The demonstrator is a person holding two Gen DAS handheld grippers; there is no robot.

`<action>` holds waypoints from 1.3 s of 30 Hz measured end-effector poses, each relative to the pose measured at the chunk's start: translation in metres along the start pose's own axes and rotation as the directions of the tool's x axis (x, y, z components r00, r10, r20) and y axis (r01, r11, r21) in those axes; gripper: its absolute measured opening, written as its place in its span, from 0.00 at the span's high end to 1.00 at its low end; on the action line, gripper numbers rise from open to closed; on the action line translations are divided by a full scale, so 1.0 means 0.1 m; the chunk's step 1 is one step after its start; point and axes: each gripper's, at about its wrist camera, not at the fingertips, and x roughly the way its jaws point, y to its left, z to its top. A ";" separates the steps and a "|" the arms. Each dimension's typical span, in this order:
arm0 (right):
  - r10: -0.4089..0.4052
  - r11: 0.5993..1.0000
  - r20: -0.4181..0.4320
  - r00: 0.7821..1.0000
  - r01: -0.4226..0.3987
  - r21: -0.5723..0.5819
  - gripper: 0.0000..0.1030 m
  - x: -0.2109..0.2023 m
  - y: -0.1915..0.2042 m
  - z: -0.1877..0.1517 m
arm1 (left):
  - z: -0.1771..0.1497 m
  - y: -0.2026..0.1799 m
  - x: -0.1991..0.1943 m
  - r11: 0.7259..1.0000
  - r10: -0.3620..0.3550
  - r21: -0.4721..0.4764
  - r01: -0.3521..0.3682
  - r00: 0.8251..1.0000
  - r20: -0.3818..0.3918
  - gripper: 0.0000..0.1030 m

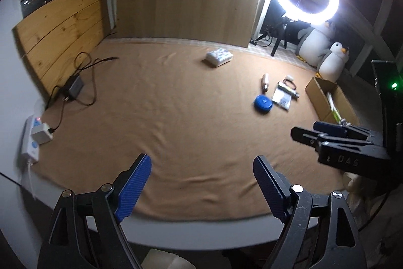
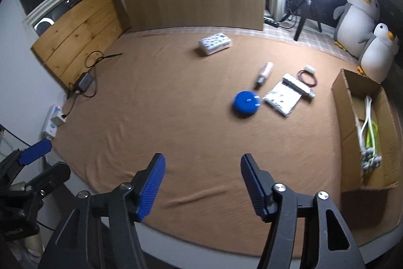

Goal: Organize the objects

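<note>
Two grippers, both spread wide, holding nothing. Right gripper [image 2: 202, 183] body reads "DAS". Left gripper [image 1: 201, 183] hovers above the brown cloth's [image 1: 176, 122] near edge, bare cloth ahead. Blue round case [image 2: 246, 102], foil packet [image 2: 282, 98], tube [image 2: 264, 72]: ahead-right of right gripper. Cardboard box [image 2: 345, 117] holding cables: farther right.

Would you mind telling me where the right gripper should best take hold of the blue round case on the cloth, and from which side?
Probably from above, closing across the rim. The blue round case lies flat on the cloth, a low disc with no handle, so only its curved edge offers opposing faces. The silver packet sits close on its right, so put the fingers on the near and far edges. The right gripper is open.
</note>
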 end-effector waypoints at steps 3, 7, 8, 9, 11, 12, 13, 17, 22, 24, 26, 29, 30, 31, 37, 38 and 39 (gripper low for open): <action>0.004 1.000 0.032 0.999 -0.004 0.021 0.41 -0.04 0.11 -0.10 | -0.11 0.24 -0.08 1.000 0.012 -0.010 -0.012 1.000 0.003 0.17; -0.016 0.996 0.055 0.998 0.011 0.083 0.41 -0.08 0.11 -0.24 | -0.20 0.46 -0.07 1.000 -0.010 -0.011 0.010 1.000 -0.014 0.17; -0.018 0.995 0.059 0.998 0.012 0.101 0.41 -0.09 0.10 -0.26 | -0.21 0.48 -0.07 1.000 -0.014 -0.012 0.014 1.000 -0.013 0.17; -0.024 0.994 0.069 0.997 0.016 0.111 0.41 -0.11 0.09 -0.28 | -0.21 0.51 -0.06 1.000 -0.017 -0.015 0.017 1.000 -0.014 0.17; -0.046 0.991 0.092 0.995 0.034 0.130 0.41 -0.17 0.08 -0.32 | -0.21 0.56 -0.06 1.000 -0.023 -0.014 0.022 1.000 -0.016 0.17; -0.045 0.990 0.100 0.994 0.031 0.136 0.41 -0.19 0.08 -0.33 | -0.20 0.55 -0.06 1.000 -0.022 -0.008 0.021 1.000 -0.014 0.17; -0.049 0.990 0.101 0.994 0.034 0.138 0.41 -0.21 0.09 -0.33 | -0.18 0.54 -0.06 1.000 -0.019 0.003 0.019 1.000 -0.007 0.16; -0.082 0.990 0.102 0.991 0.069 0.120 0.40 -0.20 0.10 -0.31 | -0.06 0.48 0.04 1.000 0.003 0.024 -0.003 1.000 -0.004 0.16; -0.088 0.991 0.112 0.990 0.076 0.106 0.39 -0.15 -0.02 -0.20 | 0.19 0.27 0.24 0.999 0.025 0.040 -0.025 1.000 0.003 0.16; -0.094 0.992 0.110 0.989 0.083 0.100 0.39 -0.09 -0.11 -0.11 | 0.31 0.16 0.35 0.999 0.033 0.038 -0.034 0.999 0.007 0.16; -0.104 0.991 0.122 0.987 0.092 0.098 0.39 -0.06 -0.21 -0.03 | 0.42 0.05 0.47 0.999 0.033 0.035 -0.034 0.999 0.010 0.16; -0.119 0.990 0.138 0.983 0.108 0.088 0.39 0.00 -0.33 0.07 | 0.57 -0.10 0.63 0.999 0.039 0.026 -0.040 0.999 0.011 0.16; -0.129 0.990 0.142 0.981 0.118 0.083 0.39 0.01 -0.37 0.10 | 0.62 -0.15 0.68 0.999 0.042 0.028 -0.042 0.999 0.009 0.16; -0.141 0.988 0.144 0.979 0.131 0.078 0.39 0.04 -0.41 0.13 | 0.66 -0.20 0.73 0.999 0.043 0.033 -0.044 0.999 0.008 0.16; -0.141 0.987 0.144 0.979 0.128 0.095 0.37 0.16 -0.73 0.26 | 0.87 -0.49 1.11 0.998 0.041 0.046 -0.039 0.999 -0.024 0.16; -0.144 0.987 0.143 0.979 0.131 0.096 0.37 0.18 -0.78 0.28 | 0.90 -0.53 1.16 0.998 0.040 0.046 -0.039 0.999 -0.028 0.16; -0.147 0.986 0.142 0.979 0.135 0.094 0.37 0.20 -0.81 0.29 | 0.92 -0.58 1.22 0.998 0.041 0.050 -0.039 0.999 -0.029 0.16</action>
